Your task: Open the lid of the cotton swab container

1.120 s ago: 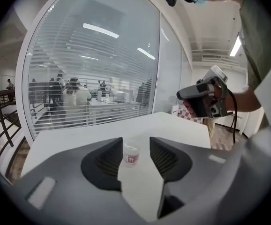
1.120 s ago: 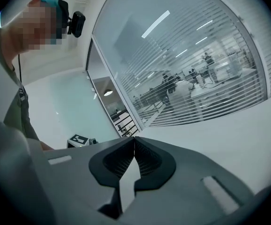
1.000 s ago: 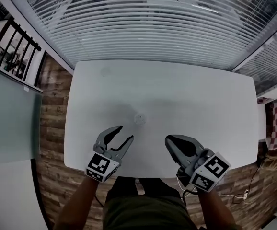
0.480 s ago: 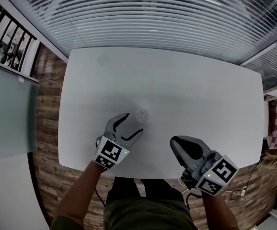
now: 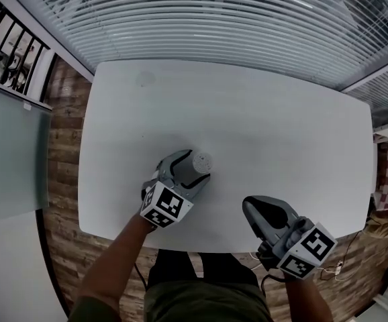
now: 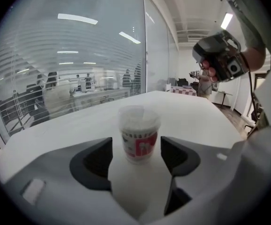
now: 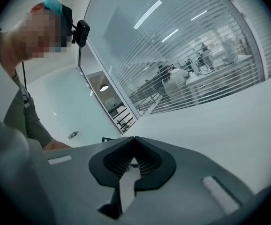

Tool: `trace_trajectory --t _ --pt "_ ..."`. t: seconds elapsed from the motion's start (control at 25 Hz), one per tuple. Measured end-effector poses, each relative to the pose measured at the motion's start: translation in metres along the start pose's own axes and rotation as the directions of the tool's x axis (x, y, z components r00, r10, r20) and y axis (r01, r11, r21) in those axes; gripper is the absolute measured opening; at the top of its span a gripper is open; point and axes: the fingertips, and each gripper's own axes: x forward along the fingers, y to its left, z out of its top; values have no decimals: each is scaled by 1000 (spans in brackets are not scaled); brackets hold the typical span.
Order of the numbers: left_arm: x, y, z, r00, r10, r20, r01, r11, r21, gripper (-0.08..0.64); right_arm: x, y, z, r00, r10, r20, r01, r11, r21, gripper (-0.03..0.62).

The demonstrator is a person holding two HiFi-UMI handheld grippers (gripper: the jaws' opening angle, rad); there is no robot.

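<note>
Left tongs, whose jaws have just been opening wide, stand on both sides of the cotton swab container upright on the bench, not pressing it; I would close them gently below the lid, keeping the shut, empty right tongs for lifting it.

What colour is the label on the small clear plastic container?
The label is red and white; the left gripper view shows it best.
</note>
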Motion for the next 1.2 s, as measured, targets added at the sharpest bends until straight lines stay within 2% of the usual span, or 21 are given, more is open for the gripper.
trace_trajectory --t 0.44,0.8,1.2 --pt "10 -5 1 1000 -17 -20 18 999 49 307 1 -6 -2 1000 -25 -2 25 999 19 11" --pt "13 -1 -3 999 17 -45 -14 999 52 275 2 -5 -5 999 -45 -9 45 999 21 11" --pt "3 -11 5 999 -16 -44 18 999 41 264 0 3 12 998 -58 20 58 998 -6 11"
